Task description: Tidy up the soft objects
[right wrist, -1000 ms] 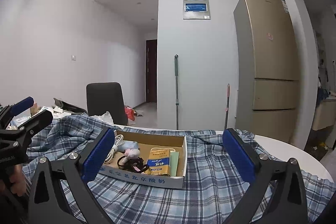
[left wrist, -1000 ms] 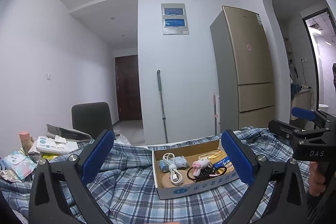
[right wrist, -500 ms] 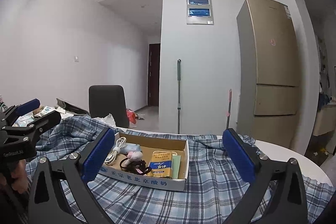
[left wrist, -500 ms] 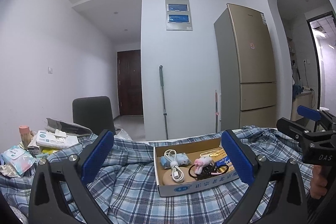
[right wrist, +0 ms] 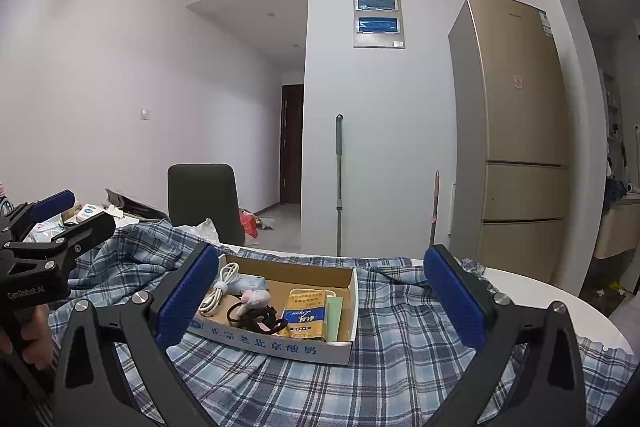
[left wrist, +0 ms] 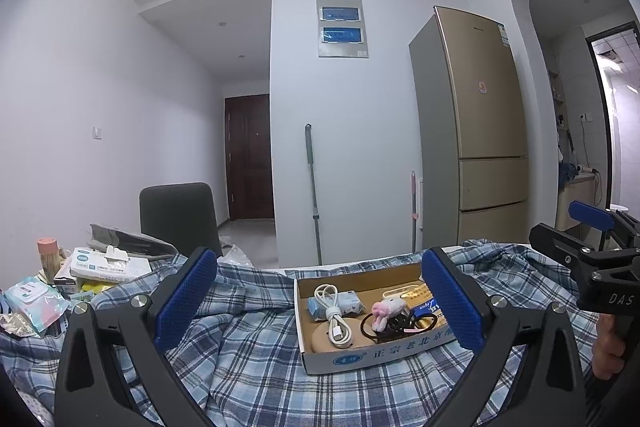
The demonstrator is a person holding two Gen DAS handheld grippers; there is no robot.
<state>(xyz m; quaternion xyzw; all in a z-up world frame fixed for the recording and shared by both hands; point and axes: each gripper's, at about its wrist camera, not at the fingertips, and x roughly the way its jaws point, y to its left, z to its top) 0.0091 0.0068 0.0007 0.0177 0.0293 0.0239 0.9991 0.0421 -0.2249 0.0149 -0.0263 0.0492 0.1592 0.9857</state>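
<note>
Left wrist view: the left gripper is held with jaws wide, empty; a cardboard box on the plaid cloth is seen at lower centre — a pink plush toy lies inside.

Right wrist view: the right gripper is likewise spread wide and empty — the box is framed between its fingers.

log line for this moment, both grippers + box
left gripper: open, empty | right gripper: open, empty | cardboard box: on plaid cloth, untouched | phase: approach

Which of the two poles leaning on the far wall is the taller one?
The grey-green pole, left of the pink one. Its top reaches far higher up the wall; the pink one stands short beside the fridge.
</note>
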